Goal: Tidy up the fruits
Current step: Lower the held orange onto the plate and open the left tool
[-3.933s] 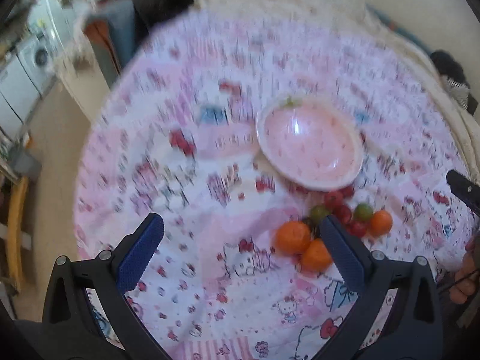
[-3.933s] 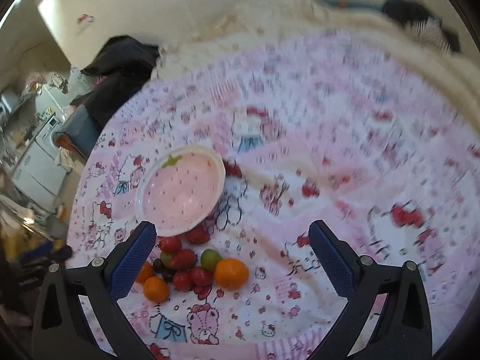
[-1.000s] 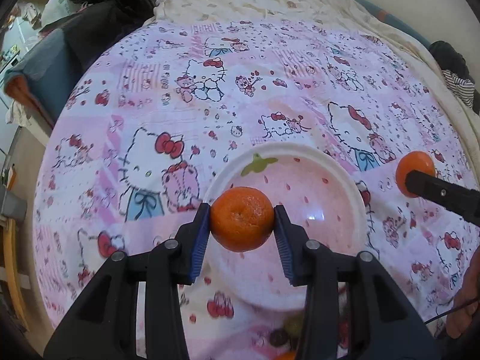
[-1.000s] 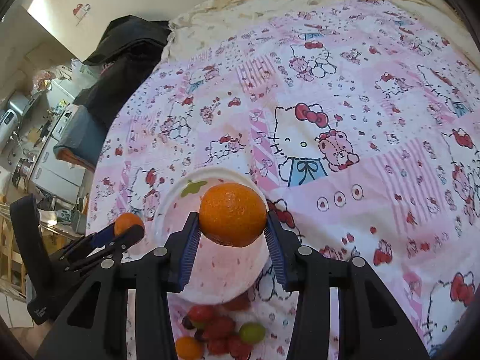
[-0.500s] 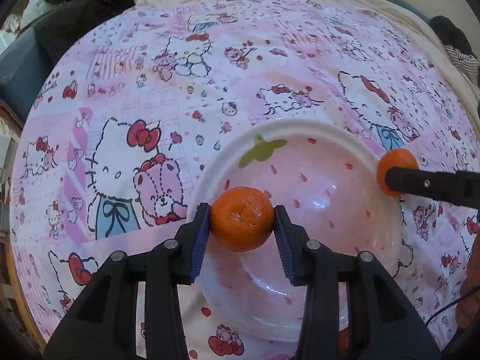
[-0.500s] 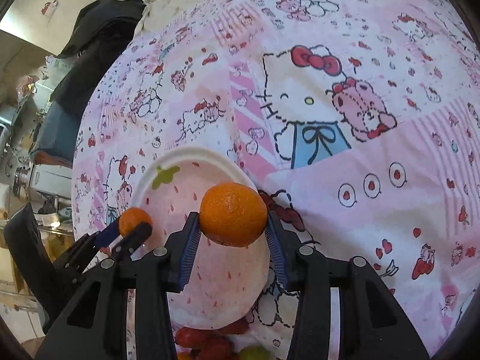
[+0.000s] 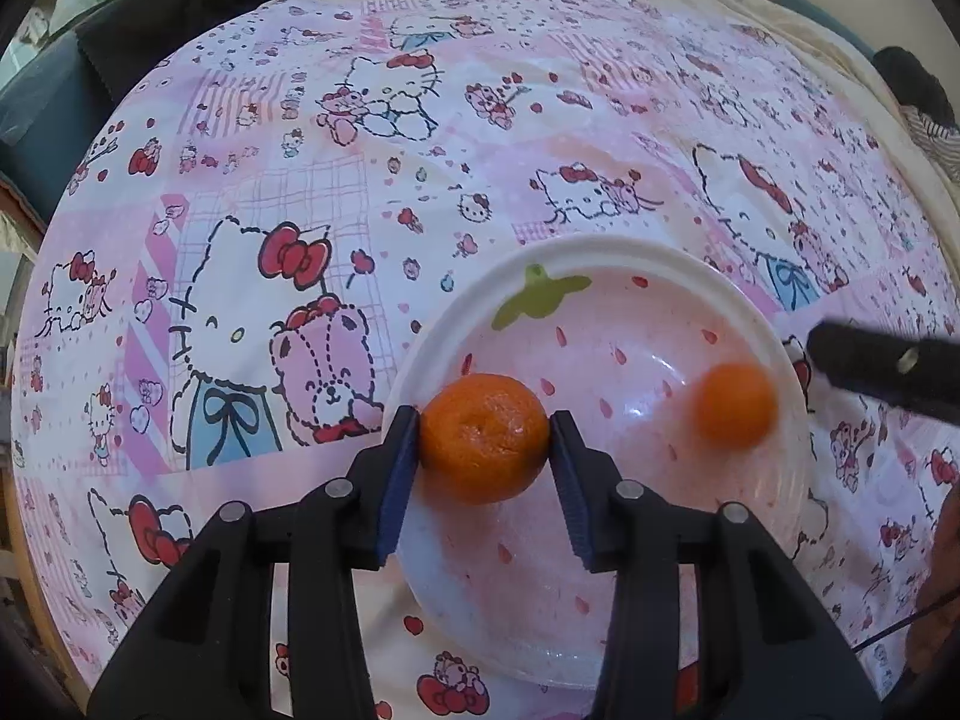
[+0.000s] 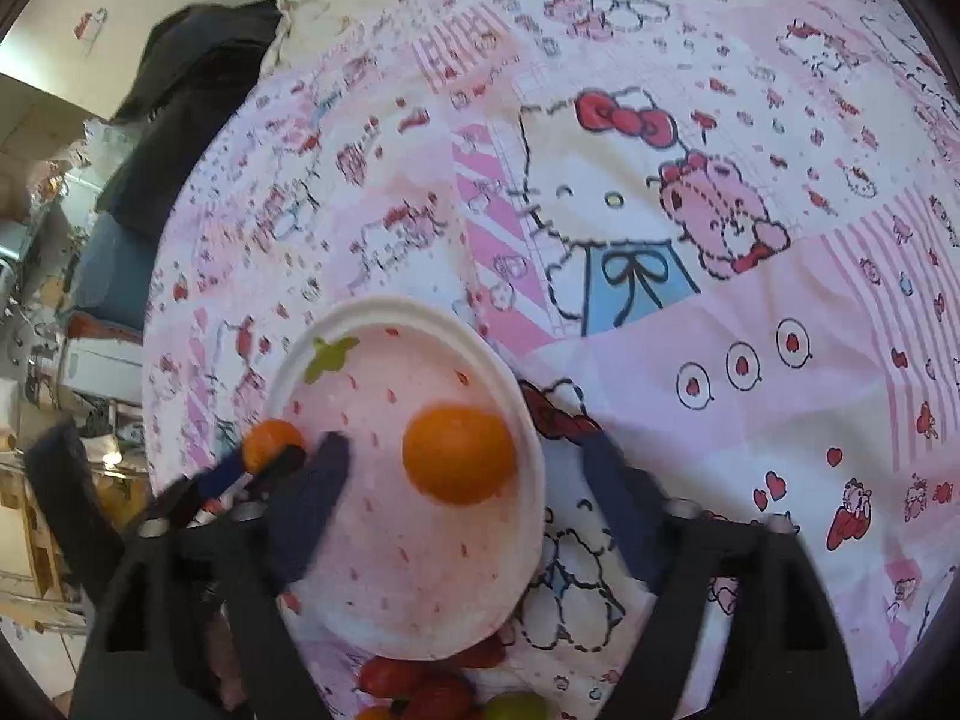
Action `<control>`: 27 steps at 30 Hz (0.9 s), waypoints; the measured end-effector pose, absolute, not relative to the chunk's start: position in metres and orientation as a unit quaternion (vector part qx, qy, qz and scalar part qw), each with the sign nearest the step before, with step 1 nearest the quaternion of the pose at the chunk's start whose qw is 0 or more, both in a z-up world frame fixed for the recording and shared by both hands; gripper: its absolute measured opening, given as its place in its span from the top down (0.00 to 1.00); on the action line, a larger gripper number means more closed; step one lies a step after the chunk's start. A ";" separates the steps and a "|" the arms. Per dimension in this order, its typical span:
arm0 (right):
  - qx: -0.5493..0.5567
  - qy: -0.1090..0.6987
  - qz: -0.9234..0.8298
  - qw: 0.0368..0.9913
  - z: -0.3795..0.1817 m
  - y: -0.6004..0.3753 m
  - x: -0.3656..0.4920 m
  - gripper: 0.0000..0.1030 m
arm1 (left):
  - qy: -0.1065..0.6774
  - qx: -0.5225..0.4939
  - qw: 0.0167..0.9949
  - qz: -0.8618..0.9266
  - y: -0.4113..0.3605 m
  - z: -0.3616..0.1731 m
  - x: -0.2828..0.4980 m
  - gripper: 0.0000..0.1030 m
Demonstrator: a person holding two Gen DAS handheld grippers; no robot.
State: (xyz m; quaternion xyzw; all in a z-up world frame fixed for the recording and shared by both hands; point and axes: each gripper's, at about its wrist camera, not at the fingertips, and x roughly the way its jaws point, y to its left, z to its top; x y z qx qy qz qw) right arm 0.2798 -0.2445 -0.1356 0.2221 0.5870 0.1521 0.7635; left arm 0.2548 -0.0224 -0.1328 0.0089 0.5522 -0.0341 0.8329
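Observation:
A pink strawberry-pattern bowl (image 7: 600, 246) sits on the cartoon-cat cloth. Over the bowl's left side, my left gripper (image 7: 483, 417) has its blue pads against both sides of an orange (image 7: 483, 438), and its jaws are opening. My right gripper (image 8: 463, 447) stands wide with its jaws opening. Its orange (image 8: 459, 456) is blurred, loose between the fingers, inside the bowl (image 8: 420, 306). The left wrist view shows that same orange (image 7: 732, 405) near the bowl's right wall, under a right finger (image 7: 882, 369).
Several small red fruits (image 8: 420, 690) and a green one (image 8: 516, 708) lie on the cloth just in front of the bowl. A dark garment (image 8: 198, 90) lies at the far left edge. A person's hand (image 7: 942, 570) shows at the right.
Both grippers sank toward the bowl. The right gripper's jaws sprang apart and its orange dropped into the bowl. The left orange stays between its pads.

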 end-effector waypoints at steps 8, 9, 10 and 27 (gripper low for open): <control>0.225 0.567 0.157 0.776 -0.119 -0.249 0.281 0.14 | 0.525 -0.001 0.850 -0.034 -0.022 -0.116 0.251 0.22; 0.224 0.564 0.158 0.779 -0.117 -0.250 0.281 0.14 | 0.523 -0.004 0.852 -0.033 -0.021 -0.114 0.251 0.22; 0.221 0.558 0.159 0.784 -0.114 -0.251 0.280 0.14 | 0.521 -0.005 0.853 -0.032 -0.021 -0.113 0.251 0.22; 0.177 0.511 0.138 0.830 -0.070 -0.262 0.256 0.14 | 0.471 -0.045 0.881 -0.015 0.001 -0.063 0.222 0.22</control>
